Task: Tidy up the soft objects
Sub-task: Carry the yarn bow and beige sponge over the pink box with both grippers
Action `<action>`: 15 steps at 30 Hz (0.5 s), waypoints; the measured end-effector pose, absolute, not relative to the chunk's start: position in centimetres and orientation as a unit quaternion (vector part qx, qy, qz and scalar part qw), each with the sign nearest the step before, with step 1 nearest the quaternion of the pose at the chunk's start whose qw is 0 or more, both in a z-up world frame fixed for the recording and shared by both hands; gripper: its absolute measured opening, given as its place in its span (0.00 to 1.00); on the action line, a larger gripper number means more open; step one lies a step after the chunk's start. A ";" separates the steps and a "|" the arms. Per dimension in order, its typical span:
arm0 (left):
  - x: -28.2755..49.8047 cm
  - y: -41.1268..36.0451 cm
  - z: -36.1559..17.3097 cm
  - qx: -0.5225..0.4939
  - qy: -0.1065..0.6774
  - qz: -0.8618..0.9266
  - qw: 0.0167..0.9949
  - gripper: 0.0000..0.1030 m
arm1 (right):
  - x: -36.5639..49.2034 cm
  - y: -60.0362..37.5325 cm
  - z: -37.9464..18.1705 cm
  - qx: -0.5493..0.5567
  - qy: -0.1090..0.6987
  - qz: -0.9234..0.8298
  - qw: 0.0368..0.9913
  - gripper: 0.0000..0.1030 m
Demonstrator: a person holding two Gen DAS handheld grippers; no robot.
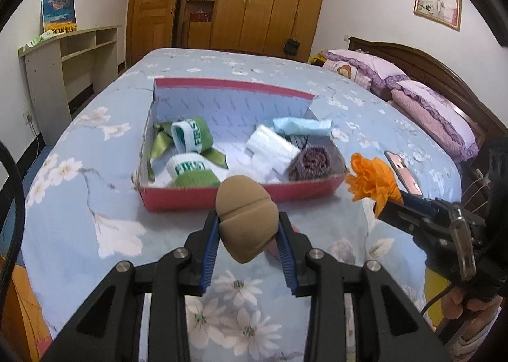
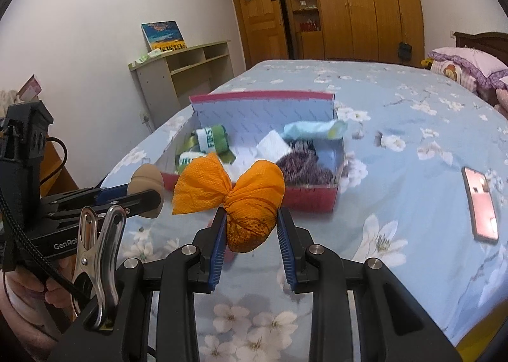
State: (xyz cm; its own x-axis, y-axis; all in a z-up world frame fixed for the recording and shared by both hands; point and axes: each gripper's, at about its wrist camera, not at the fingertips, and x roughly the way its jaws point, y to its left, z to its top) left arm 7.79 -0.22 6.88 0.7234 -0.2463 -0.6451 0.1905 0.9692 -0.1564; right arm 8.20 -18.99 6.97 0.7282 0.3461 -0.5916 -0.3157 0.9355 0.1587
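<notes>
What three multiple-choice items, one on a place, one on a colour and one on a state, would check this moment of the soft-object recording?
1. Where does the pink smartphone lie?
A. inside the box
B. on the floral bedspread, right of the box
C. on the shelf

2. What colour is the crumpled paper-like bundle in the right hand-held gripper?
A. orange
B. green
C. white

3. What is the state of the left hand-held gripper?
A. open and empty
B. resting in the box
C. shut on a tan foam egg-shaped sponge

Answers: 1 B, the phone lies flat on the light blue floral bedspread beside the red shallow cardboard box. 2 A, the bundle between the blue pads is orange. 3 C, the pads press both sides of the sponge, short of the box.
</notes>
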 end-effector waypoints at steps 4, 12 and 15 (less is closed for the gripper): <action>9.0 -0.3 7.3 -0.039 0.349 -0.116 0.929 0.35 | 9.2 -18.8 7.6 0.016 0.319 0.179 0.931 0.31; 10.7 -1.1 7.6 -0.034 0.345 -0.120 0.930 0.35 | 10.9 -18.7 8.1 0.011 0.314 0.179 0.932 0.31; 11.3 -1.4 7.7 -0.033 0.343 -0.123 0.931 0.35 | 11.5 -18.7 8.4 0.007 0.311 0.178 0.934 0.31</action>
State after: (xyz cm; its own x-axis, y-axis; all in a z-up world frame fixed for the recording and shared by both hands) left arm 11.35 -1.43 7.73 0.7347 -0.2512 -0.6301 0.2060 0.9677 -0.1456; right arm 11.54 -18.68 8.39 0.7436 0.3367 -0.5777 -0.3281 0.9365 0.1235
